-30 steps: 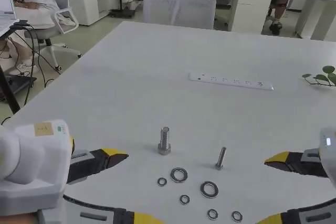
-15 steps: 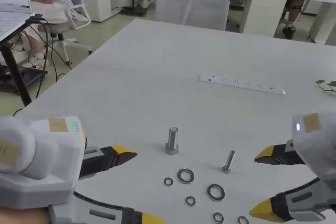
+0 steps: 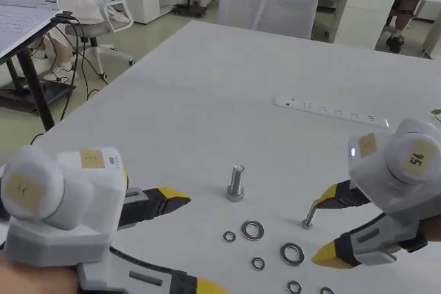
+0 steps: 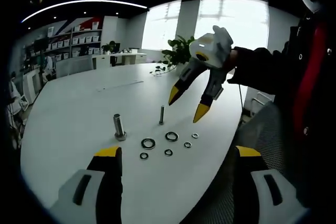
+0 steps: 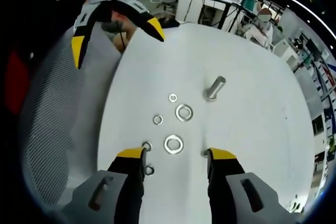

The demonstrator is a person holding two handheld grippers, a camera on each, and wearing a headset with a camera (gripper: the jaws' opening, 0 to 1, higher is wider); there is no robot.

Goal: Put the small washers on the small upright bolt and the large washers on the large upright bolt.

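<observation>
Both grippers empty, jaws spread wide over the table; no washer on either bolt yet.
Parts sit between left gripper and right gripper. The large bolt stands ahead of both, the small bolt near one right jaw tip. Large washers and small washers lie flat. Judged light, stiff, slick steel, so pinch across the rim.

White housings, black yellow-tipped jaws: left hand-held gripper, right hand-held gripper.

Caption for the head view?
Both open, left gripper and right gripper beside large bolt, small bolt and washers on table.
</observation>
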